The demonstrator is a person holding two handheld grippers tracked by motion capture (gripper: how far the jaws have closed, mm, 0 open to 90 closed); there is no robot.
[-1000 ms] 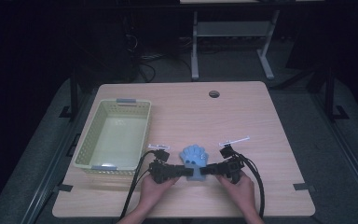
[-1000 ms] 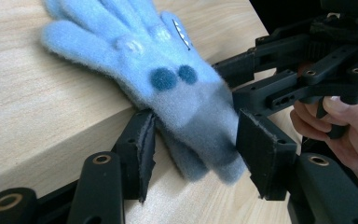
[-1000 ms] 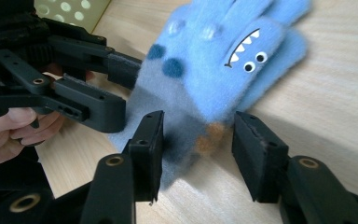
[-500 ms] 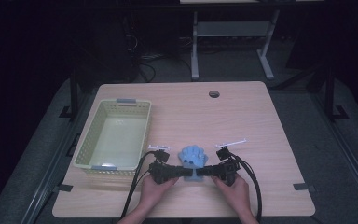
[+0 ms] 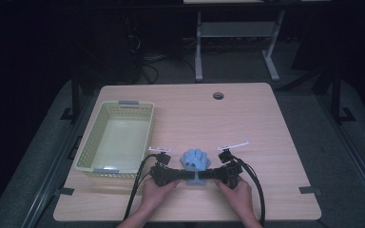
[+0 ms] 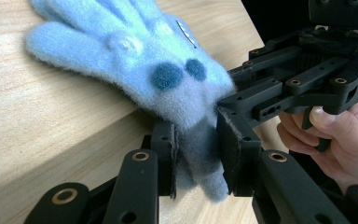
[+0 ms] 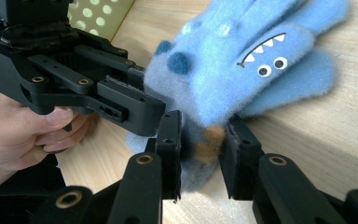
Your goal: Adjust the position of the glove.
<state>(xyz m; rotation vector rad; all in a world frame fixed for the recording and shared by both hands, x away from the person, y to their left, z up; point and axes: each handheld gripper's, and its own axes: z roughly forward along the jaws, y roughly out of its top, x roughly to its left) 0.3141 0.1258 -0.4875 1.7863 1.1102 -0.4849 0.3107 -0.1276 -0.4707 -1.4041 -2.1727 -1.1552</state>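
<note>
So we've got the blue glove point(image 5: 196, 160) lying on the worktop point(image 5: 247, 118), low in the middle of the high view, fingers fanned toward the top of the frame and the cuff pointing down at us. Both grippers are on that cuff from opposite sides.

Left gripper point(image 6: 196, 156): its jaws have just been closing, and in the left gripper view the grey cuff is squeezed between the two pads, so it's clamped on the glove. In the high view it sits just left of the cuff point(image 5: 178, 175), with our left hand point(image 5: 158, 190) behind it.

Right gripper point(image 7: 200, 151): same deal, jaws have just been closing and the cuff, with an orange patch on it, is pinched between the pads. In the high view it's just right of the cuff point(image 5: 212, 174), with our right hand point(image 5: 235, 190) behind it.

In the right gripper view the glove has a little toothy face on one finger and dark blue dots near the palm.

The pale green basket point(image 5: 123, 114) sits left of center in the high view, just beside the left gripper, well apart from the glove's fingers.
</note>
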